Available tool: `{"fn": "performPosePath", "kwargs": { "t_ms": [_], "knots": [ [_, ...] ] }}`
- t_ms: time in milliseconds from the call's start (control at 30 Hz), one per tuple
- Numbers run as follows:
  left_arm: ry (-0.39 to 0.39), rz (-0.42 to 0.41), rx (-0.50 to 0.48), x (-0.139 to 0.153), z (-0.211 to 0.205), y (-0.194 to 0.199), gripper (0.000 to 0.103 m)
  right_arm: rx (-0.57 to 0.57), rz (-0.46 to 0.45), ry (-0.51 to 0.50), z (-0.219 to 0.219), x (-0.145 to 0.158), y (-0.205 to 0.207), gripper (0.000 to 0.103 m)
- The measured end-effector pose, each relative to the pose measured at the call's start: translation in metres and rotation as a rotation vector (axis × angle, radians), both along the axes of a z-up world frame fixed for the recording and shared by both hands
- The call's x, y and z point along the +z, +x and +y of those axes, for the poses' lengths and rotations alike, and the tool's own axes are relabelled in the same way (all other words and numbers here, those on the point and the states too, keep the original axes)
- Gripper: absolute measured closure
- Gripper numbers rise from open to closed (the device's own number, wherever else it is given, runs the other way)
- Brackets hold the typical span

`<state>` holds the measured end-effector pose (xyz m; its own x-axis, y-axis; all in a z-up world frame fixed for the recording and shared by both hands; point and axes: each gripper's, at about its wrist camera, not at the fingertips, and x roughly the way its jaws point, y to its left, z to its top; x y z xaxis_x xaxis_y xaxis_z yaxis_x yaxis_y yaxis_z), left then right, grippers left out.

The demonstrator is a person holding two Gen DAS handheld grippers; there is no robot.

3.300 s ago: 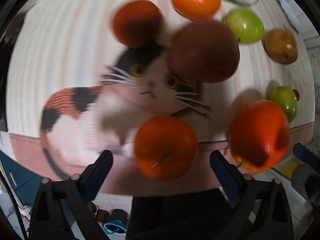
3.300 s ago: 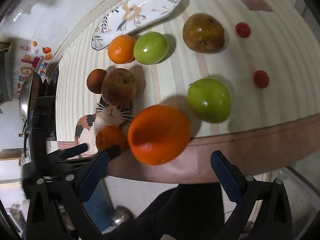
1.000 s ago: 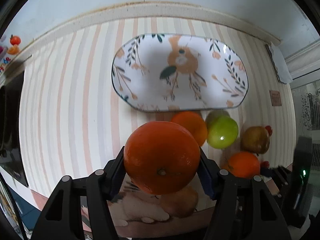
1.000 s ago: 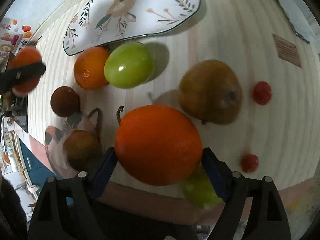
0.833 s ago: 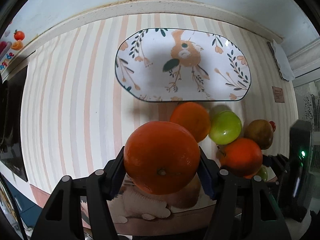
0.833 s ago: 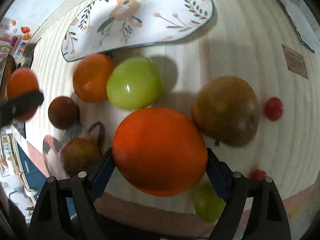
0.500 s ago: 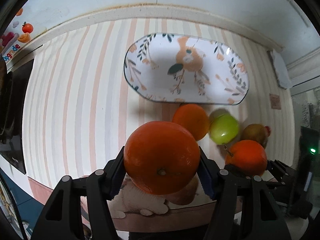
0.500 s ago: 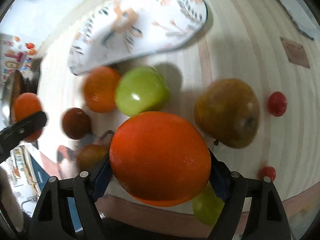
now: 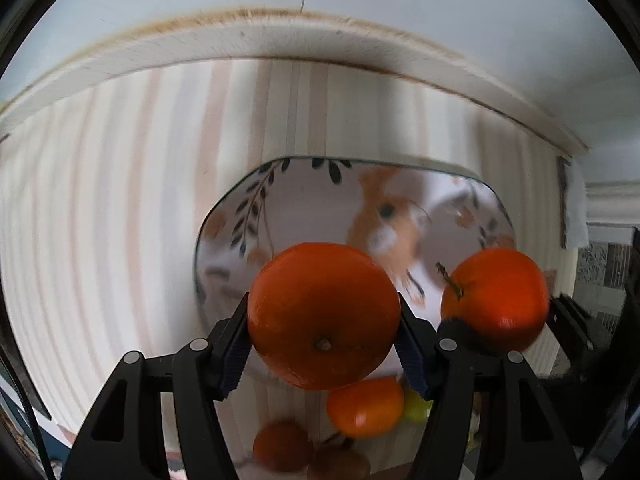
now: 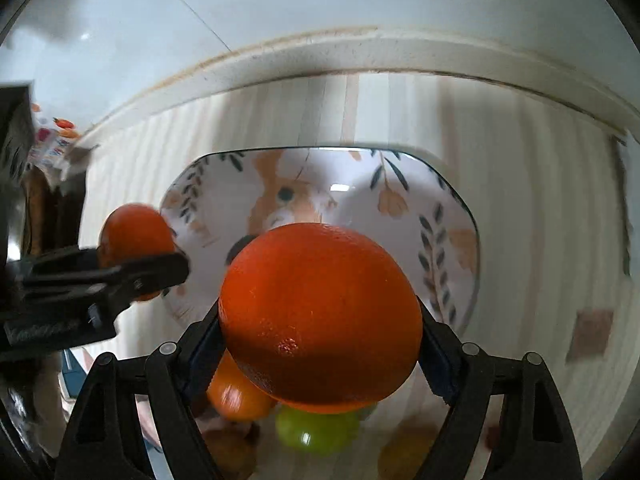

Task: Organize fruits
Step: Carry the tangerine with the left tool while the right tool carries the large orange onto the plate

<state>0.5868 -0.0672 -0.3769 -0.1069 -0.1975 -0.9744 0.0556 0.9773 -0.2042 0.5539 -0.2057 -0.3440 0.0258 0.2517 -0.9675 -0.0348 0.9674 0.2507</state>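
My left gripper (image 9: 323, 344) is shut on an orange (image 9: 323, 314) and holds it above the near left part of the floral oval plate (image 9: 288, 196). My right gripper (image 10: 320, 340) is shut on a larger orange (image 10: 320, 314), held above the same plate (image 10: 400, 184). The right gripper's orange also shows in the left wrist view (image 9: 496, 298), and the left gripper's orange in the right wrist view (image 10: 136, 236). The plate holds no fruit.
Below the grippers, on the striped table (image 9: 100, 220), lie another orange (image 9: 364, 406), a dark brown fruit (image 9: 282, 446), and a green apple (image 10: 316, 428). A raised white ledge (image 9: 280, 40) and wall close off the back. A brown patch (image 10: 590, 334) lies at the right.
Both grippers have moved forward and lower with their oranges, from over the fruit pile to over the plate. The plate now looms much larger in both views.
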Motion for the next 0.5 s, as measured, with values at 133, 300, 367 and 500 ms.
{"fn": "performPosePath", "kwargs": {
  "t_ms": [133,300,367,500],
  "knots": [
    [-0.03,0.06,0.022,-0.024,-0.005,0.023,0.042,-0.003,0.027,0.01,0.0,-0.012,0.015,0.017],
    [-0.024,0.093,0.031,-0.034,-0.011,0.037,0.041,0.019,0.074,-0.018,0.001,-0.037,0.029,0.017],
    [-0.01,0.107,0.029,-0.037,-0.014,0.039,0.041,0.024,0.107,-0.029,-0.001,-0.047,0.032,0.017],
    [0.009,0.111,0.015,-0.038,-0.022,0.042,0.041,0.014,0.091,-0.023,-0.003,-0.05,0.043,0.01]
  ]
}}
